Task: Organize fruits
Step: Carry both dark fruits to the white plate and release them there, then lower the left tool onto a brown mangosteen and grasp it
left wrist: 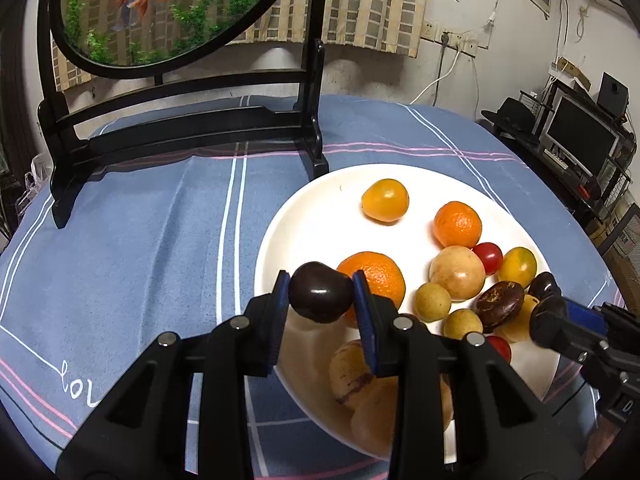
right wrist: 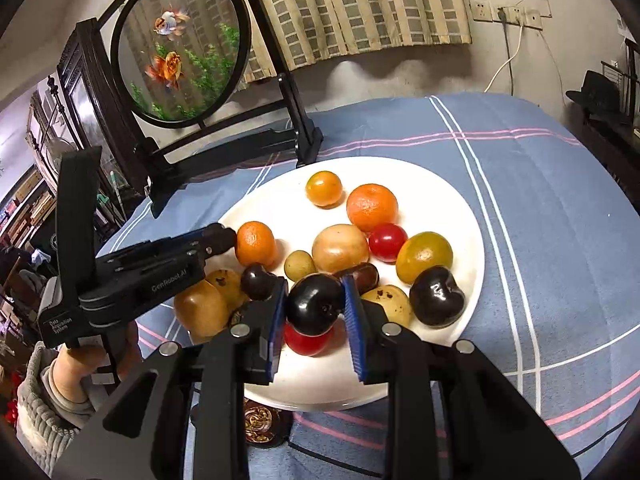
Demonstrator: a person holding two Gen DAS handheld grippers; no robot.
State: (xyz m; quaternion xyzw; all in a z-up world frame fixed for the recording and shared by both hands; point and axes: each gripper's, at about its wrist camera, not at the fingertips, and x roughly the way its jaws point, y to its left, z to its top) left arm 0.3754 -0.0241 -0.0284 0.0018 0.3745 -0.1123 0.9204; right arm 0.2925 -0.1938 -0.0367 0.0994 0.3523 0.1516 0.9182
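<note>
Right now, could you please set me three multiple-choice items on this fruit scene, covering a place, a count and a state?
1. Where does the goldfish screen stand?
A. On the plate
B. Beyond the plate, on the blue cloth
C. On the floor

2. How many red cherry tomatoes show in the right wrist view?
A. Two
B. Five
C. None

3. What is the left gripper doing?
A. Open, empty
B. Shut on a dark cherry
C. Shut on an orange

Key: 1 B, its feet rest on the cloth behind the plate; 2 A, one mid-plate, one under the right gripper; 3 B, the cherry sits between its pads.

Glossy dark cherries point(right wrist: 315, 305), matt cloth tablecloth point(right wrist: 540, 216)
</note>
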